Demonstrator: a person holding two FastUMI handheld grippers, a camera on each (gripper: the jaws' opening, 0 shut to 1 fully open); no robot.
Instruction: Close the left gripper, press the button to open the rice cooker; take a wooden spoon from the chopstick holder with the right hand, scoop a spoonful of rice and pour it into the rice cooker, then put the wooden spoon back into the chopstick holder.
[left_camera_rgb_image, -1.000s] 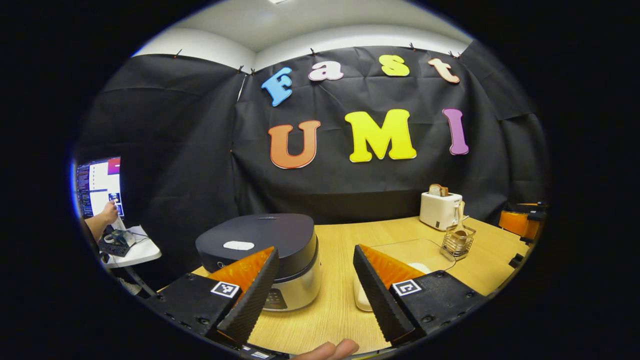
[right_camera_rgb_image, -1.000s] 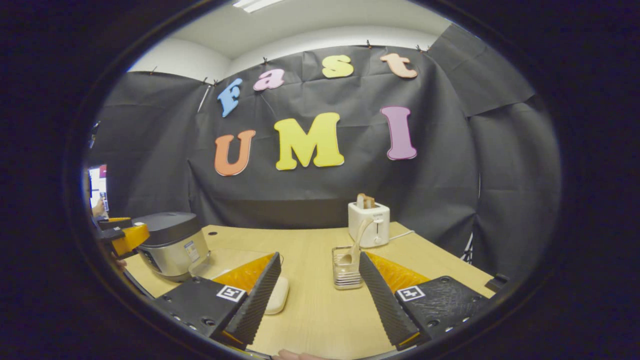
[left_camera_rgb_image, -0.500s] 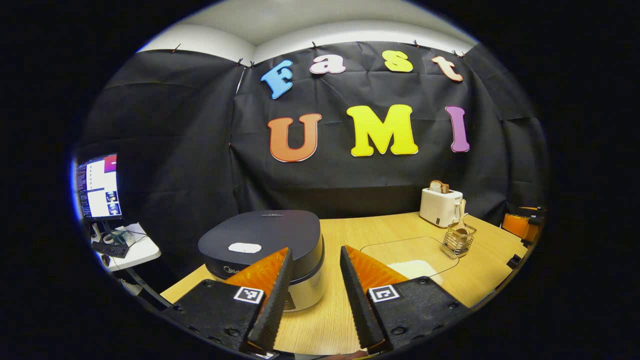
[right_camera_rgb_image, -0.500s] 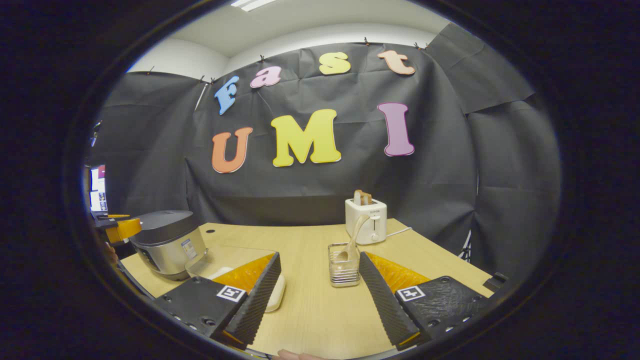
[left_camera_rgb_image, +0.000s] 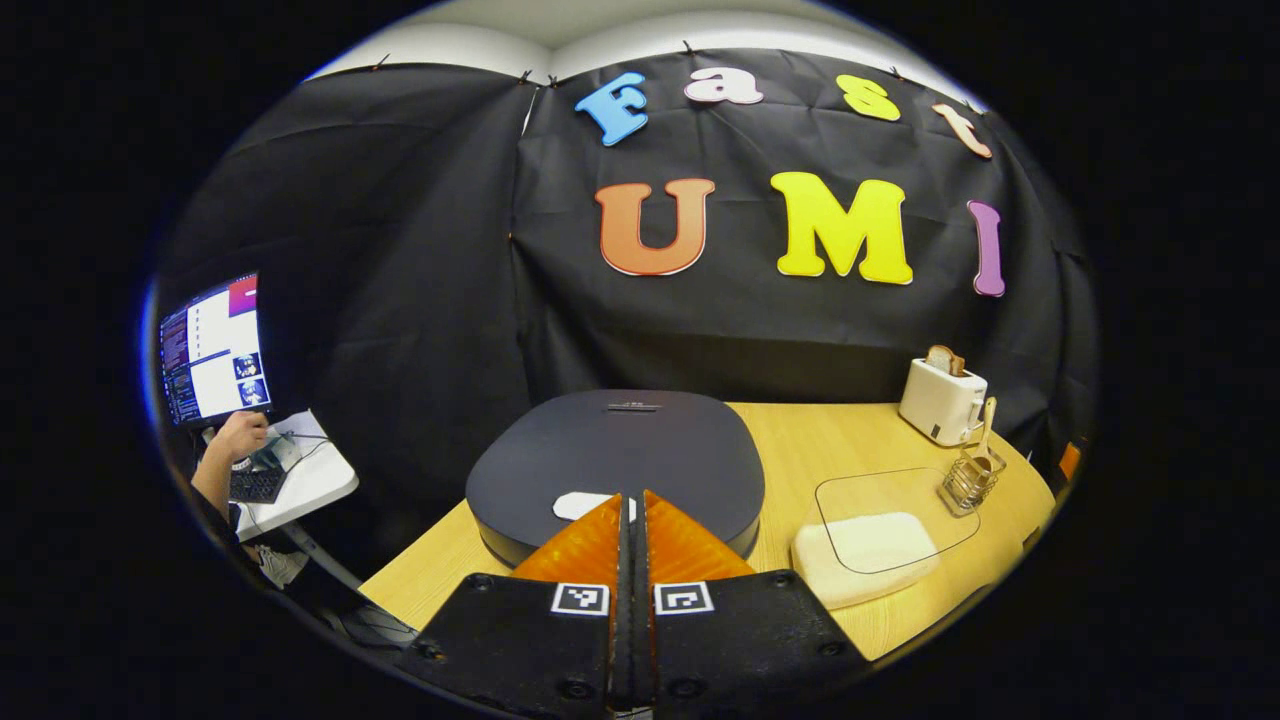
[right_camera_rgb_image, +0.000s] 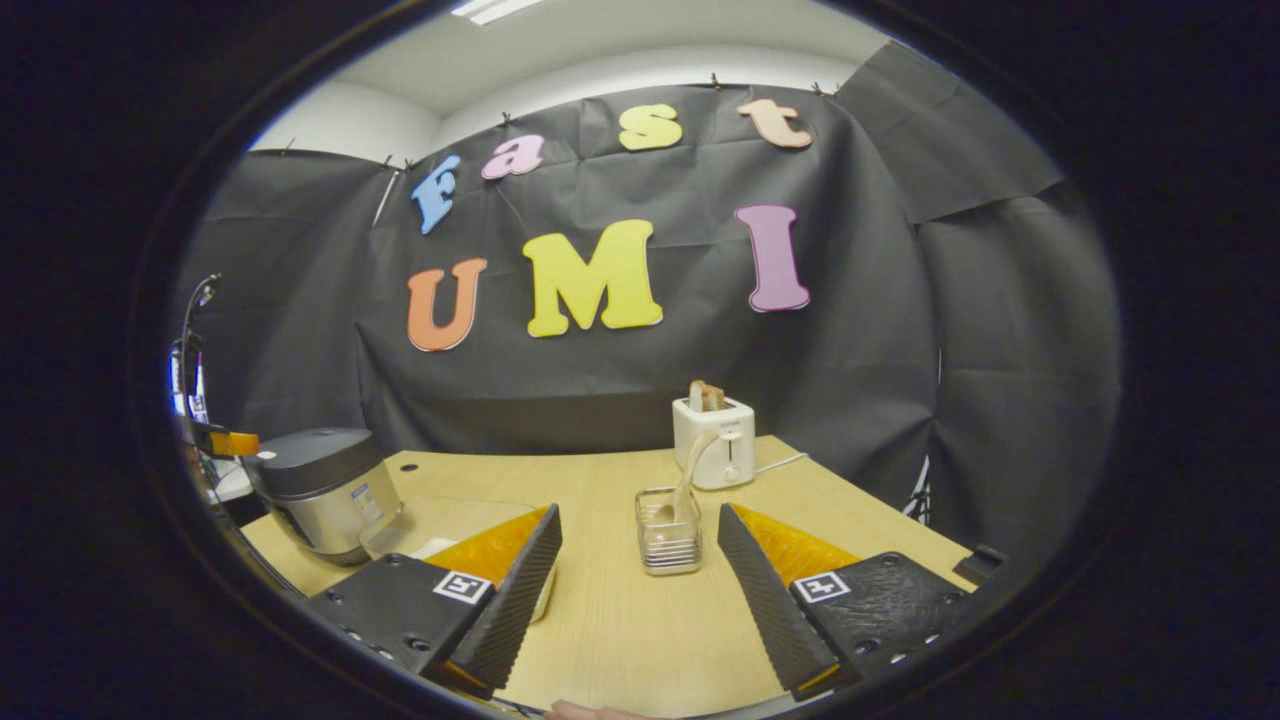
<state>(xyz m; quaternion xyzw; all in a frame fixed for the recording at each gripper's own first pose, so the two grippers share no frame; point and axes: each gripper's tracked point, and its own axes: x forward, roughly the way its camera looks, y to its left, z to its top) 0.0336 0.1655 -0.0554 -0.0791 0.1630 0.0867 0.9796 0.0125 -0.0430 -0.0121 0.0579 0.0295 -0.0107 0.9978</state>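
The left gripper (left_camera_rgb_image: 632, 497), fingers pressed together, points at the closed rice cooker's (left_camera_rgb_image: 640, 455) white button (left_camera_rgb_image: 580, 505), while the right gripper (right_camera_rgb_image: 640, 550) spreads wide before the chopstick holder (right_camera_rgb_image: 668, 542).

bright, even overhead light | sharp focus | edges bowed (fisheye)

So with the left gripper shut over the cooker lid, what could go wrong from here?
The left gripper sits at the edge of the white button on the cooker, so a press might slip off it. The lid could swing up into the gripper. The spoon leans in its holder, so grabbing it may tip the holder.
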